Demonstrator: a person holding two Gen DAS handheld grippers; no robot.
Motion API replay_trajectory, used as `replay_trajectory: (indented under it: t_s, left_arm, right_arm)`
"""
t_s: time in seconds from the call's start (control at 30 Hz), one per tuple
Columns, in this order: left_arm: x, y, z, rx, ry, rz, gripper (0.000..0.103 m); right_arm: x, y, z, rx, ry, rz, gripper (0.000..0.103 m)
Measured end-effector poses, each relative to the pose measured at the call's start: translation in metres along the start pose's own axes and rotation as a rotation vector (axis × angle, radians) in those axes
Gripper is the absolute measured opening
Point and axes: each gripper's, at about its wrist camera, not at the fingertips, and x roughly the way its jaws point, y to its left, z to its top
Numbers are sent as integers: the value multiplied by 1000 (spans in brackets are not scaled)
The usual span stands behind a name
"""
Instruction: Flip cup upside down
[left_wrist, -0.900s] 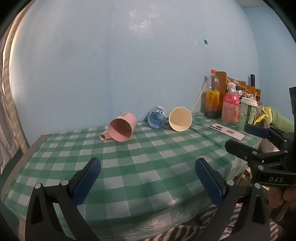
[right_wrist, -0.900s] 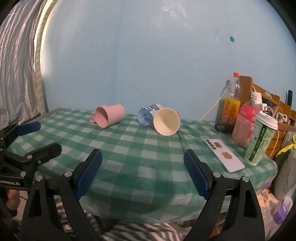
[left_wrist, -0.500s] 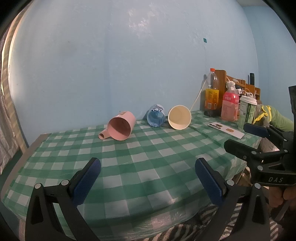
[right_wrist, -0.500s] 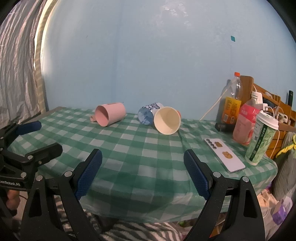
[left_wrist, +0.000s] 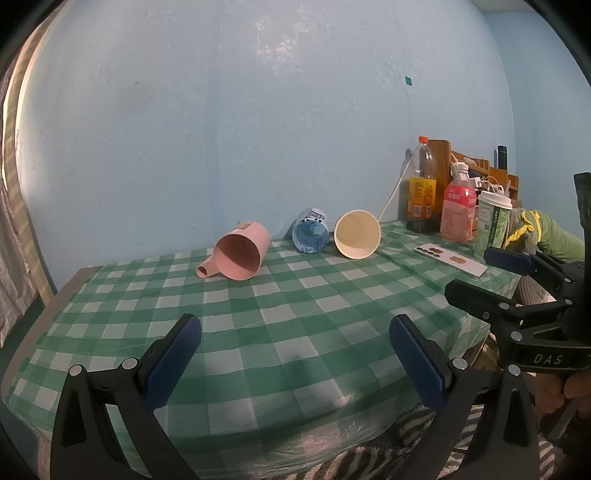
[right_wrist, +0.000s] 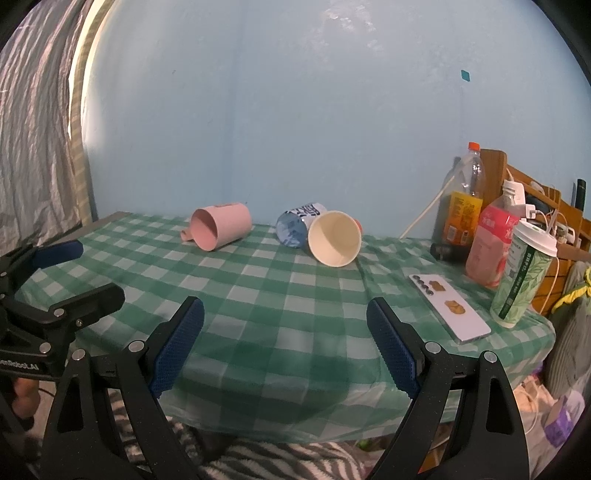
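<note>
Three cups lie on their sides at the back of a green checked table (left_wrist: 280, 314), mouths toward me. A pink mug (left_wrist: 240, 256) with a handle lies at the left, a blue patterned cup (left_wrist: 310, 236) in the middle, a cream paper cup (left_wrist: 357, 234) at the right. They also show in the right wrist view: pink mug (right_wrist: 219, 227), blue cup (right_wrist: 295, 225), cream cup (right_wrist: 334, 238). My left gripper (left_wrist: 293, 356) is open and empty above the table's front edge. My right gripper (right_wrist: 286, 341) is open and empty, also at the front edge.
At the table's right end stand an orange drink bottle (right_wrist: 461, 206), a pink bottle (right_wrist: 489, 243) and a green lidded cup (right_wrist: 524, 273). A white phone (right_wrist: 448, 306) lies flat near them. A wooden rack with cables sits behind. A curtain (right_wrist: 33, 147) hangs at the left.
Both grippers have drifted slightly; the cups sit a little lower in the left wrist view. Nothing on the table has moved.
</note>
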Motion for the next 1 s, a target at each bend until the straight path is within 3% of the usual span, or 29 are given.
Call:
replay_trajectory:
  t_s: [1.0]
  left_arm:
    - [5, -5, -1, 0, 17, 12, 103]
  right_arm:
    - [6, 0, 1, 3, 22, 16, 89]
